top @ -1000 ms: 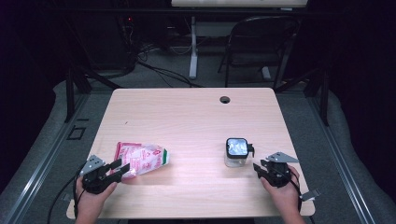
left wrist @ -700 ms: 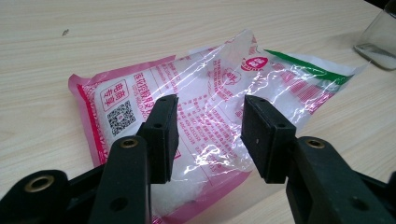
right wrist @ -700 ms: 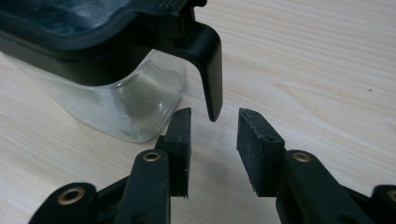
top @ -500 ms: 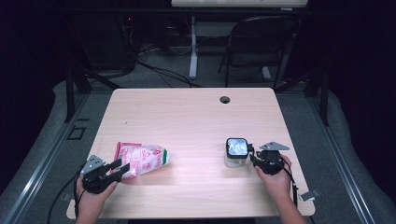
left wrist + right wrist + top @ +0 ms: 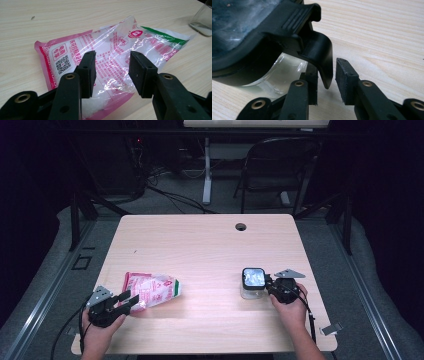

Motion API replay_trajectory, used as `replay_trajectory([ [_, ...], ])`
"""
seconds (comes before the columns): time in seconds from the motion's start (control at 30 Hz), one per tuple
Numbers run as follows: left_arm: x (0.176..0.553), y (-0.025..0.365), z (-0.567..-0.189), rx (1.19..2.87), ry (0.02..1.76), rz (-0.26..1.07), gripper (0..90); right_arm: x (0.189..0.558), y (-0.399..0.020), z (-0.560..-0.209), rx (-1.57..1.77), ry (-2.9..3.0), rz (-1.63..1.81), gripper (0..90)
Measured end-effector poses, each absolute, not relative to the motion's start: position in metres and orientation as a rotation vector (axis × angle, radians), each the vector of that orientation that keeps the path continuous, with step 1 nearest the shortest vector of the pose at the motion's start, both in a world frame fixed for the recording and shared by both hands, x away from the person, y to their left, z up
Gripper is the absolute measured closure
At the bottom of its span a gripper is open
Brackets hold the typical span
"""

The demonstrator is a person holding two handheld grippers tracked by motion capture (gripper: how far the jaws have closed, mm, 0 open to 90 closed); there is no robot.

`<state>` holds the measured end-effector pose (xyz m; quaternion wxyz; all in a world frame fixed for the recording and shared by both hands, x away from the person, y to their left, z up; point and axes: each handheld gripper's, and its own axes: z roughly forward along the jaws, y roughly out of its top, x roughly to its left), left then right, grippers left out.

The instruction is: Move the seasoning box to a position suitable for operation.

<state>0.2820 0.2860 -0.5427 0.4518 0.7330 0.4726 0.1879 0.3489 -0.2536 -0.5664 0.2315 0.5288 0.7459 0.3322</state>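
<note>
A pale wooden desk [image 5: 200, 250] stands on grey carpet [image 5: 345, 270] in a dark room — a round cable hole [image 5: 241, 226] near its far edge. Behind it, a black folding chair [image 5: 275, 170] and loose cables [image 5: 170, 195] on the floor.

Brought my right gripper [image 5: 270, 287] in leftward across the table to the lidded glass container [image 5: 252, 282]. Jaws have just been closing; the lid's black clasp [image 5: 322, 58] sits between them now, a small gap showing at one pad.
</note>
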Motion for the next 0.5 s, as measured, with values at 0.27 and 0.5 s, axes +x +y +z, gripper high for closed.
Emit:
replay_trajectory([
  [0.27,0.2819,0.2858,-0.5424,1.825,1.166,0.458,57.1,0.3497,-0.2515,-0.5665,1.45,2.046,0.911,77.0],
  [0.5,0.2818,0.2851,-0.5425,1.82,1.164,0.46,57.1,0.3467,-0.2496,-0.5654,1.425,2.068,0.894,78.1],
])
